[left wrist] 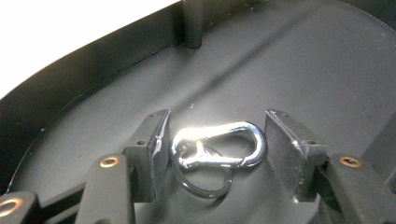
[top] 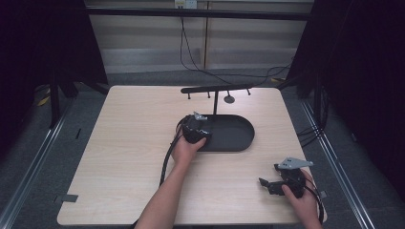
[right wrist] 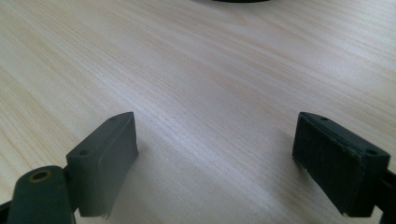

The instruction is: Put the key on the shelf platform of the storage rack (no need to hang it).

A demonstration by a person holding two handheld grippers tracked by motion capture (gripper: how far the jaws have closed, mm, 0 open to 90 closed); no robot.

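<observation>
Jaws of the left gripper (left wrist: 212,140) stand open on either side of a shiny carabiner (left wrist: 219,144) with a key ring (left wrist: 201,184), lying flat in the black tray (left wrist: 303,60). Its long side runs across, from jaw to jaw. One jaw maybe touches it already. The right gripper (right wrist: 215,158) sits wide open and empty on the wooden table (right wrist: 210,70), well apart.

The counter (top: 133,143) was pale wood-grain, smooth and matt. The oval tray (left wrist: 303,70) looked like dark, satin-finished metal with a faint sheen. In it lay a carabiner (left wrist: 219,144) of bright polished metal, mirror-glossy, with a darker metal ring (left wrist: 205,186). The claw pads (right wrist: 105,163) were matt black, slightly scuffed.
</observation>
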